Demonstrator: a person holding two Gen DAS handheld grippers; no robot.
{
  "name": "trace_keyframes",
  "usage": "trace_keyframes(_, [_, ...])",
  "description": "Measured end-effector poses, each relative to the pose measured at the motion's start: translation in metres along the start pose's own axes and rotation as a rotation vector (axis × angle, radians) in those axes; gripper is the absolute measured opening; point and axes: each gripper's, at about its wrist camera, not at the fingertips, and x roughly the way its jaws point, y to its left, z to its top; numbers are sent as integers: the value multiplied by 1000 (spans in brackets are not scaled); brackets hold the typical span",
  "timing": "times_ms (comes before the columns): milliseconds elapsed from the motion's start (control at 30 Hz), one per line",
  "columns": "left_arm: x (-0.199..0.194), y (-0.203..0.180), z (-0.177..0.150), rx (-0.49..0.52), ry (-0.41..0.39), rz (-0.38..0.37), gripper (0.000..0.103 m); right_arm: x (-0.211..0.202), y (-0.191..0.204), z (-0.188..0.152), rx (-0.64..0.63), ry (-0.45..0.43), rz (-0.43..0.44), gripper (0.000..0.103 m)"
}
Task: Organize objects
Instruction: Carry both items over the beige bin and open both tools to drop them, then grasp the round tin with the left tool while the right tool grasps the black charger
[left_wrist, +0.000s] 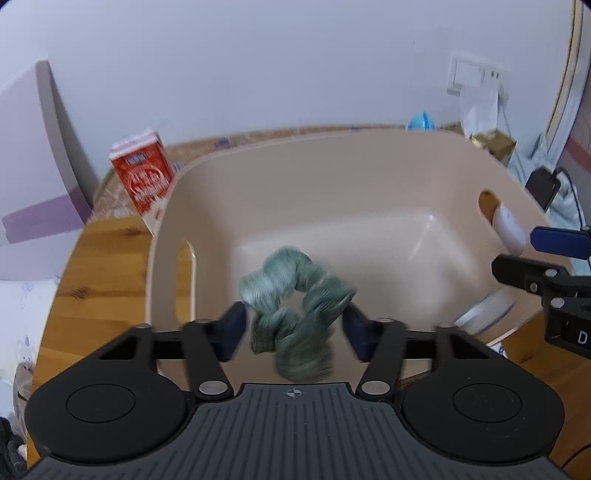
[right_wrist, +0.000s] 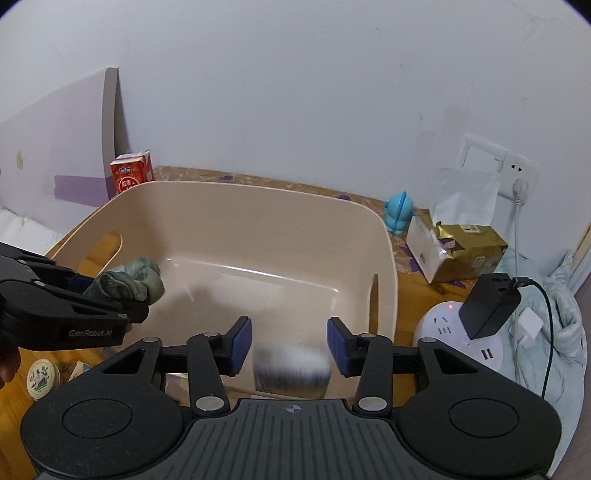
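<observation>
A beige plastic basket (left_wrist: 332, 158) with handle slots stands on the wooden table; it also shows in the right wrist view (right_wrist: 258, 206). My left gripper (left_wrist: 295, 325) is open over the basket's near rim, with a green scrunchie (left_wrist: 295, 306), blurred, between and just beyond its blue pads, seemingly loose. The scrunchie also shows in the right wrist view (right_wrist: 133, 282) beside the left gripper (right_wrist: 122, 295). My right gripper (right_wrist: 290, 343) is open at the basket's near right rim, with a blurred white and dark object (right_wrist: 291, 373) between its pads, apparently loose. The right gripper's tips show in the left wrist view (left_wrist: 524, 254).
A red carton (left_wrist: 142, 177) stands behind the basket at left. A blue figurine (right_wrist: 399, 216), a gold packet (right_wrist: 465, 251), a white power strip (right_wrist: 458, 339) with a black charger (right_wrist: 487, 306) sit to the right. A round tin (right_wrist: 43, 378) lies at the near left.
</observation>
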Motion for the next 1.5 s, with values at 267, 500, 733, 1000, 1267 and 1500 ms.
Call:
trace_keyframes(267, [-49, 9, -5, -45, -76, -16, 80, -36, 0, -5, 40, -90, -26, 87])
trace_keyframes(500, [-79, 26, -27, -61, -88, -20, 84, -76, 17, -19, 20, -144, -21, 103])
trace_keyframes(733, [-89, 47, -68, -17, -58, 21, 88, -85, 41, -49, -26, -105, -7, 103])
trace_keyframes(1000, [-68, 72, -110, -42, 46, 69, 88, -60, 55, -76, -60, 4, -13, 103])
trace_keyframes(1267, [-32, 95, -127, -96, 142, 62, 88, -31, 65, -101, -72, 113, 8, 103])
trace_keyframes(1500, [-13, 103, -131, -124, 156, 29, 88, -15, 66, -106, -87, 157, 0, 103])
